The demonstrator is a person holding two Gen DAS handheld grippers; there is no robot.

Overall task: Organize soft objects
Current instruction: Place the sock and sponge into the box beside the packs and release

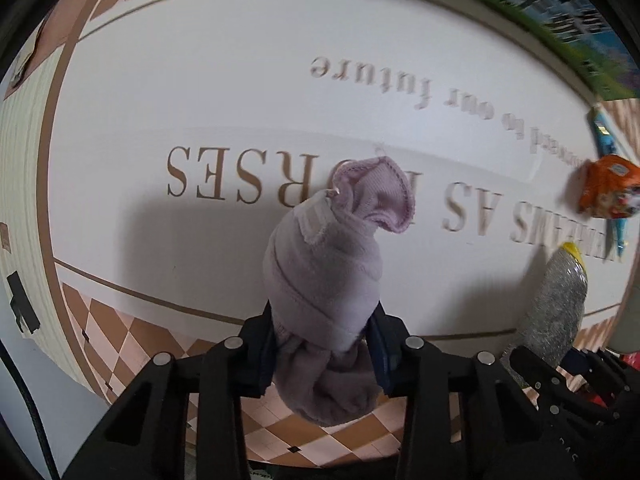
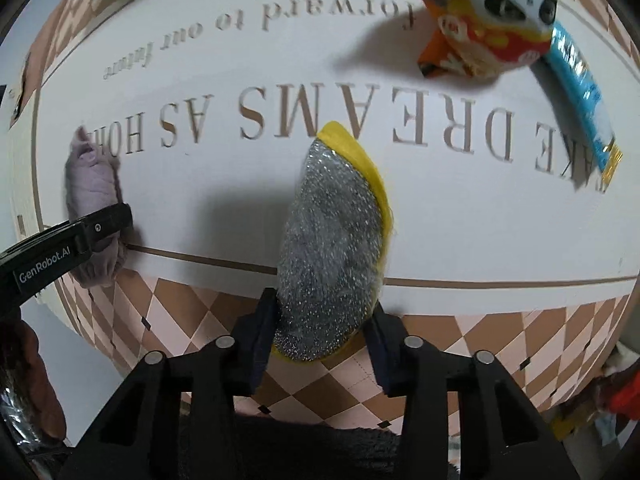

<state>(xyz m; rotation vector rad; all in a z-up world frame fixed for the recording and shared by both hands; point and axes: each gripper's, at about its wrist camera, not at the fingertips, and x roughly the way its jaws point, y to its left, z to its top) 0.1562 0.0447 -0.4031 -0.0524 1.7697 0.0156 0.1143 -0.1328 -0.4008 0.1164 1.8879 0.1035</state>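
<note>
A rolled lilac sock (image 1: 320, 272) stands up from between the blue pads of my left gripper (image 1: 324, 336), which is shut on its lower half above a white printed mat (image 1: 240, 80). In the right wrist view the same sock (image 2: 92, 184) shows at the left, with a black finger (image 2: 100, 228) of the left gripper across it. My right gripper (image 2: 324, 324) is shut on a silver scouring pad with a yellow edge (image 2: 336, 232), held over the mat's checkered border (image 2: 480, 344). The pad (image 1: 556, 312) also appears at the right of the left wrist view.
An orange snack bag (image 2: 480, 32) and a blue wrapper (image 2: 580, 96) lie on the mat's far right side. A green box (image 1: 560, 12) sits past the mat's far edge. Dark and red items (image 2: 624, 396) show beyond the near right edge.
</note>
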